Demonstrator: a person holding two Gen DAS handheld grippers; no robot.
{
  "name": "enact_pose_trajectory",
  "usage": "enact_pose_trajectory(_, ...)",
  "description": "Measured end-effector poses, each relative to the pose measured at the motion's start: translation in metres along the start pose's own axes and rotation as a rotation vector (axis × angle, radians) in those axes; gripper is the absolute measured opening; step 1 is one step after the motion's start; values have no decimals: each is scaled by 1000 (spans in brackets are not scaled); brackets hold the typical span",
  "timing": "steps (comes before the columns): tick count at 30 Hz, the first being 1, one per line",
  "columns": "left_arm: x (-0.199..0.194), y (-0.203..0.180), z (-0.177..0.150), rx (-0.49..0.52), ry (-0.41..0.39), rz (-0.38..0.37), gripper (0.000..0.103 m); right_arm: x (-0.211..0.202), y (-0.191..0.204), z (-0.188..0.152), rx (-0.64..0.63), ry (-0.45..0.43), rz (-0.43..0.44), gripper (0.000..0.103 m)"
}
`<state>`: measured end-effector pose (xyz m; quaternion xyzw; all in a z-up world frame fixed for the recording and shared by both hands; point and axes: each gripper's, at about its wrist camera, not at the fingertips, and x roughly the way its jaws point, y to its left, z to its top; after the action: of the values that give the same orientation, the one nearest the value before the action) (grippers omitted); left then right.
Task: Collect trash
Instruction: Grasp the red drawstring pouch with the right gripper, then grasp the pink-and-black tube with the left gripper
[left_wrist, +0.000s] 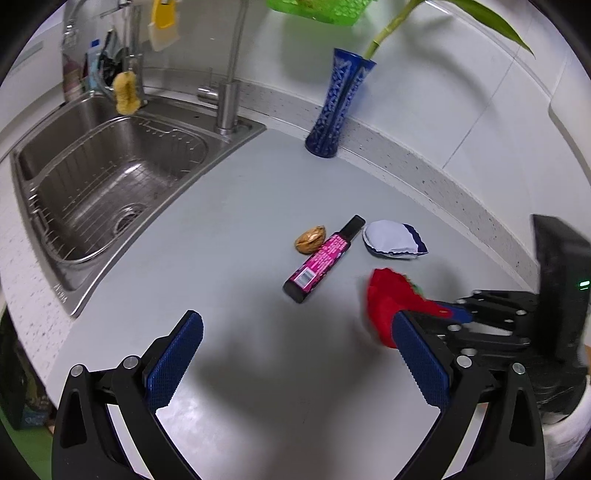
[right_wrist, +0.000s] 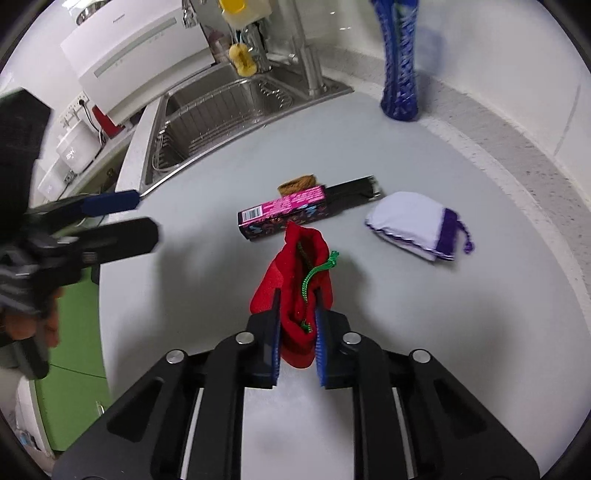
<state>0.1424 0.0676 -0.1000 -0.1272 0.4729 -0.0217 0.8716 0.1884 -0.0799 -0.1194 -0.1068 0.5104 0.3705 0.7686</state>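
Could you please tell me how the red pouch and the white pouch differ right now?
The red pouch is clamped between the pads of the right hand-held gripper; the white pouch lies free on the counter. The red pouch has a green drawstring, the white pouch a purple band and purple cord. The red pouch stands up, the white pouch lies flat. Both are small cloth drawstring bags.

Two pairs of tongs are in view: the left tongs (left_wrist: 295, 354) and the right tongs (right_wrist: 297, 343). One red pouch (right_wrist: 301, 291) sits between the right tongs' fingers. Ahead of both tongs on the table (left_wrist: 240, 229) lie one pink box (left_wrist: 321, 258), one walnut (left_wrist: 310, 240) and one white pouch (left_wrist: 393, 240). Farther ahead stand one blue vase (left_wrist: 338, 107) and one sink (left_wrist: 110, 177), holding one wire basket (left_wrist: 122, 184).
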Motion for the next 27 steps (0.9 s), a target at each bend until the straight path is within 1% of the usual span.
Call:
enact_pose_trajectory(3, 17, -4, 5, 37, 20, -13, 98, -22, -8, 0, 8, -22, -10, 13)
enact_pose_trajectory(7, 43, -7, 11, 93, 52, -6, 98, -49, -21, 1, 26, -59, -25, 13)
enact_pose_trajectory(10, 64, -10, 13, 128, 70, -4, 98, -55, -33, -4, 45, -64, -40, 13)
enact_pose_trajectory(13, 76, -14, 16, 167, 68, 1, 98, -55, -44, -11, 69, -55, -53, 13)
enact_pose_trajectory(14, 79, -15, 17, 183, 66, 2, 95, -55, -46, -12, 73, -53, -55, 13)
enact_pose_trajectory(15, 83, -17, 17, 201, 65, 1, 92, -56, -49, -15, 79, -51, -58, 13)
enact_pose_trajectory(17, 88, -18, 18, 219, 70, 8, 73, -57, -52, -17, 84, -51, -62, 13)
enact_pose_trajectory(18, 91, -18, 19, 222, 69, 6, 67, -58, -54, -18, 85, -51, -64, 13)
enact_pose_trajectory(20, 93, -19, 19, 228, 74, 5, 48, -58, -57, -20, 88, -52, -67, 13)
enact_pose_trajectory(23, 93, -23, 17, 241, 74, 10, 39, -60, -60, -21, 90, -52, -68, 13)
enact_pose_trajectory(25, 90, -21, 17, 222, 75, -4, 36, -61, -60, -21, 90, -53, -67, 13)
enact_pose_trajectory(26, 89, -20, 17, 220, 77, -8, 31, -61, -60, -21, 88, -53, -66, 13)
enact_pose_trajectory(27, 86, -21, 16, 218, 80, -20, 30, -61, -59, -20, 86, -55, -63, 13)
